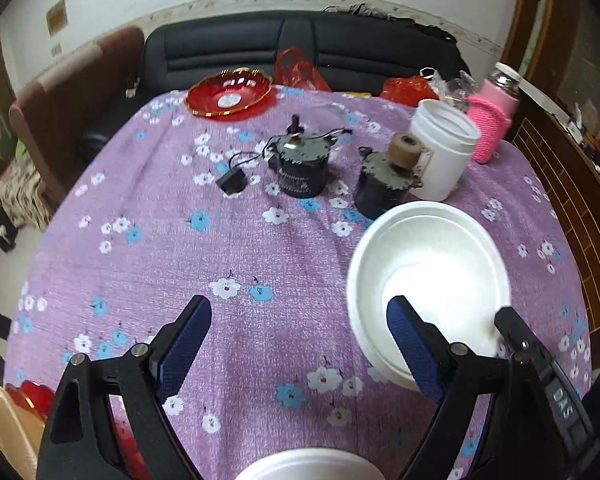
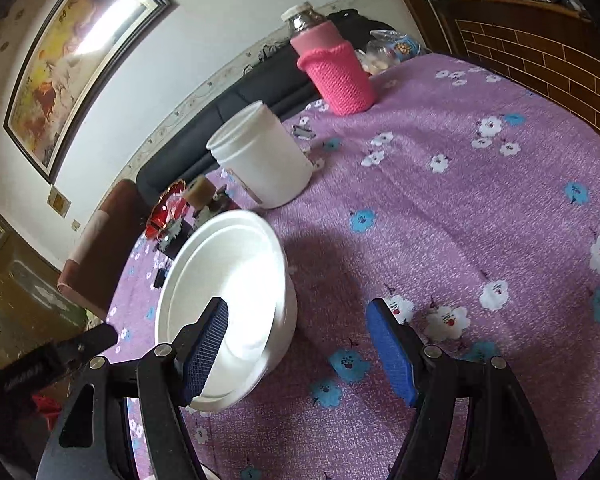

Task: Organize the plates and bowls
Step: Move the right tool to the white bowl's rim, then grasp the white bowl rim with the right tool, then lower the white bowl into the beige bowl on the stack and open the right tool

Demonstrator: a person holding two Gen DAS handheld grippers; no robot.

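Left wrist view. The left tongs (image 1: 300, 320) stand released, blue pads wide apart over the purple flowered cloth of the worktop (image 1: 180, 248), nothing between them. The right pad overlaps the near rim of the white bowl (image 1: 428, 276), which appears to be two bowls nested; whether the pad touches it cannot be told. A dark tip of the right tongs (image 1: 512, 328) crosses the bowl's right rim. Beyond the bowl stand two dark motor-like parts (image 1: 300, 168), a white jar (image 1: 444, 148) and a pink-sleeved bottle (image 1: 492, 120). A red dish (image 1: 230, 94) with gilt edge sits at the far edge. A second white rim (image 1: 308, 466) is cut off by the bottom border; at lower left, a tan plate (image 1: 8, 428) and something red (image 1: 36, 394) are largely hidden behind the tongs' frame.

Right wrist view. The right tongs (image 2: 296, 344) are released, pads well apart. The left pad lies over the inside of the white bowl (image 2: 228, 280), the right pad over bare cloth; the bowl's right wall stands between them, and contact cannot be told. The white jar (image 2: 264, 160) stands just behind, the pink-sleeved bottle (image 2: 336, 76) farther off. The red dish (image 2: 168, 212) and a motor part are mostly hidden behind the bowl's rim. The other tongs' dark tip (image 2: 60, 354) enters blurred at left
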